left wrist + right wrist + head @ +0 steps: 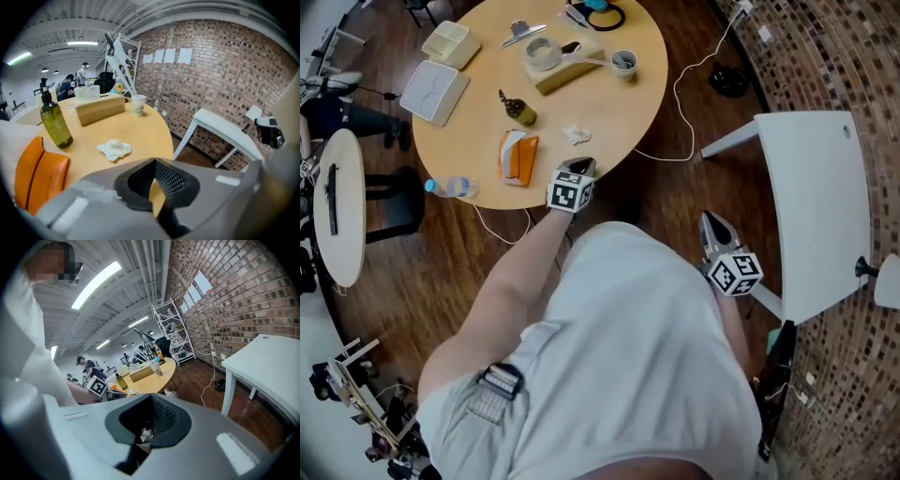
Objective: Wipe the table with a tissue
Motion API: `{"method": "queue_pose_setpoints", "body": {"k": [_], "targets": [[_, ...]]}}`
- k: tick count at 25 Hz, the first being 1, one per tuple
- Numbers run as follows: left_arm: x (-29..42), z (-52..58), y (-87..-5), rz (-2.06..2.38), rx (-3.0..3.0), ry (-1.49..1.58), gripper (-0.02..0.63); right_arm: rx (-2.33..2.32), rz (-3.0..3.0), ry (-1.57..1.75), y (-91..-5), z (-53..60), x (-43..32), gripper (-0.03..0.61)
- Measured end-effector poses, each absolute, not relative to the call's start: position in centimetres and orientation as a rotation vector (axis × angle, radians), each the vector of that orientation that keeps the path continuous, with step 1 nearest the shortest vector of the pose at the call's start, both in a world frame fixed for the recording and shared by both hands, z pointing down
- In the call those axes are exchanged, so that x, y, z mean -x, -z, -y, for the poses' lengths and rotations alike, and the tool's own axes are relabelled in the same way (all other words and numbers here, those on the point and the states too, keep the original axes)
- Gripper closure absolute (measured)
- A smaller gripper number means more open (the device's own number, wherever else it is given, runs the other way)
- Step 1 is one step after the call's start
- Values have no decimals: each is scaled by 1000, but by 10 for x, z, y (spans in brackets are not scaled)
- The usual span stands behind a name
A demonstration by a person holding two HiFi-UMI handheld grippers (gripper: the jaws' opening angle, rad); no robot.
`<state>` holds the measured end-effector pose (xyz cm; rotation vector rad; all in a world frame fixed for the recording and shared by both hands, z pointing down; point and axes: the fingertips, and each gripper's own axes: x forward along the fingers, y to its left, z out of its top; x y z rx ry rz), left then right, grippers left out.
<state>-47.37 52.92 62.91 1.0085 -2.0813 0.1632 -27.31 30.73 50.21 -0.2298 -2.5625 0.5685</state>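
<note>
A crumpled white tissue [577,134] [114,149] [133,392] lies on the round wooden table [609,103] [140,133] near its front edge. My left gripper [581,165] [156,185] hangs just over that edge, a short way in front of the tissue and apart from it. Its jaws are shut with nothing between them. My right gripper [707,219] [149,423] is off the table, over the wooden floor beside the person's leg. It points toward the table from a distance, jaws shut and empty.
On the table stand a green bottle [521,112] [55,124], an orange packet [518,157] [40,173], a long brown box [567,75], a paper cup [623,64] and white containers [436,89]. A white side table [816,206] stands to the right; a white cable [684,84] trails over the floor.
</note>
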Motion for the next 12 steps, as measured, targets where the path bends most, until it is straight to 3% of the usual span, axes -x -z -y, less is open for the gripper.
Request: {"method": "queue_pose_setpoints", "body": {"k": [3,6,12], "targets": [[514,-551,-644,2082,-882,-197,606,193,2554,-608,-505,-306,290,571],[546,-560,-650,2075,-755,-134,509,160,2556,-638,-507,-304,303,571],[573,-559,-664,2011,-536,42,475,71,2530,-681,-511,-292,302,571]]}}
